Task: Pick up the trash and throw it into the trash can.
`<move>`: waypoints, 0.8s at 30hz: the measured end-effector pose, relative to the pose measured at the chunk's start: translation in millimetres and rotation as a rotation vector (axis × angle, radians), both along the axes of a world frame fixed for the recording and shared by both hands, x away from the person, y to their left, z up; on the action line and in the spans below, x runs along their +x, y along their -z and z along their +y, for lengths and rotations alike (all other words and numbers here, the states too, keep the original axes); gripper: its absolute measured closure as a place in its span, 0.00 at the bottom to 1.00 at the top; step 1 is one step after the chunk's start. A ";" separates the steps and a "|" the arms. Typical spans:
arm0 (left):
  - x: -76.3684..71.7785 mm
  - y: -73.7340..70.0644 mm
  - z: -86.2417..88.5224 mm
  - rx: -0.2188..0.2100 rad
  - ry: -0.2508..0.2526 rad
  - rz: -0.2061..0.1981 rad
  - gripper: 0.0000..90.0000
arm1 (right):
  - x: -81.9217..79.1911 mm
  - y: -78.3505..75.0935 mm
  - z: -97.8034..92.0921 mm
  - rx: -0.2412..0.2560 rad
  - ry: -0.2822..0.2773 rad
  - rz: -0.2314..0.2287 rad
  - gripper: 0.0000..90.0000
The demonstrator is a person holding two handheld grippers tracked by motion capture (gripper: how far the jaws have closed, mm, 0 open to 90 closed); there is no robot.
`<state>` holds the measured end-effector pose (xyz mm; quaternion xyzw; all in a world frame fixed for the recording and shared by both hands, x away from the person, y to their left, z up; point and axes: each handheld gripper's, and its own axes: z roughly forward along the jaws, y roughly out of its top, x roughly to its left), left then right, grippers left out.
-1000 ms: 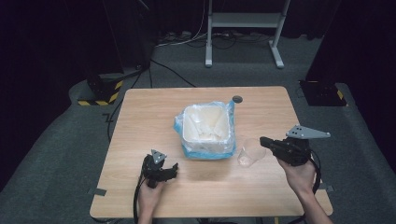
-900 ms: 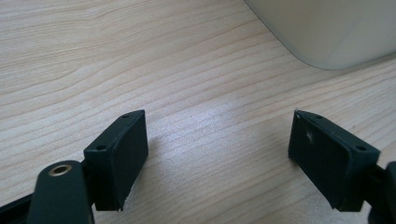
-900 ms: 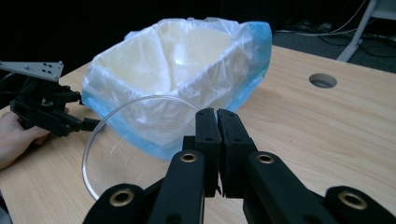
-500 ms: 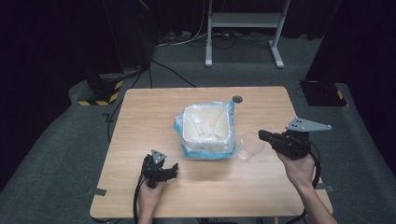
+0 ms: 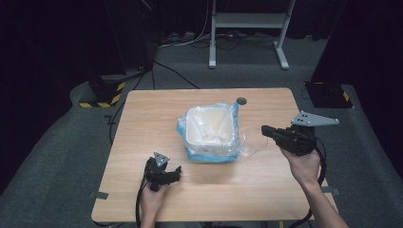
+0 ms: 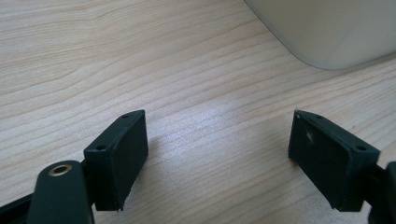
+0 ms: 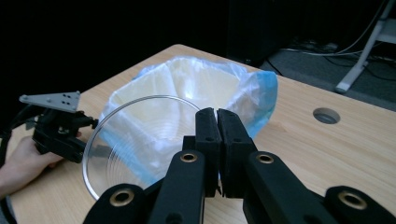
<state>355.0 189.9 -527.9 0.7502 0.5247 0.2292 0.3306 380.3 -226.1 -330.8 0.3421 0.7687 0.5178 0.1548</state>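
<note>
Pinching the rim of a clear plastic lid [image 7: 140, 144], the right gripper [image 7: 217, 140] is seen with its jaws pressed together on the thin edge, the round transparent disc being held tilted, raised off the table [image 5: 142, 118] and just beside the right side of the tub. In the high view the lid [image 5: 251, 140] is faintly visible between the right gripper [image 5: 266, 131] and a white square tub [image 5: 211, 126], which is lined with a clear, blue-tinted bag [image 5: 230, 114] folded over its rim. The tub is placed near the middle of the wooden table, with the bag's edges gathered around its base. A small round hole [image 5: 241, 100] is noted in the table beyond the tub. The left gripper [image 5: 177, 170] is held low over the near left part of the table, well apart from the tub in the high view. In the left gripper view the left gripper [image 6: 217, 149] is seen with its jaws spread wide, with nothing between them, bare wood lying beneath and a rounded white corner of the tub [image 6: 336, 32] ahead. A white stand [image 5: 247, 28] is seen on the grey floor behind the table.
</note>
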 end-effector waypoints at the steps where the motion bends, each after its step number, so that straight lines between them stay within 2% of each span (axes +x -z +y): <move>1: 0.0 0.0 0.0 0.001 -0.001 -0.001 0.22 | 0.0 0.0 0.0 0.000 0.000 0.000 0.97; 12: 0.0 -0.1 0.1 0.002 0.001 0.000 0.22 | 8.7 -15.8 19.8 -0.018 -0.039 -0.027 0.97; 16: 0.0 0.0 0.1 0.002 0.001 0.000 0.22 | 11.4 -18.8 22.8 -0.008 -0.042 -0.031 0.97; 20: 0.0 0.0 0.1 0.001 0.000 -0.001 0.22 | 16.3 -22.0 31.5 -0.018 -0.045 -0.054 0.97; 24: 0.0 0.1 -0.1 -0.001 -0.001 0.000 0.22 | 21.7 -21.8 36.5 -0.020 -0.046 -0.053 0.97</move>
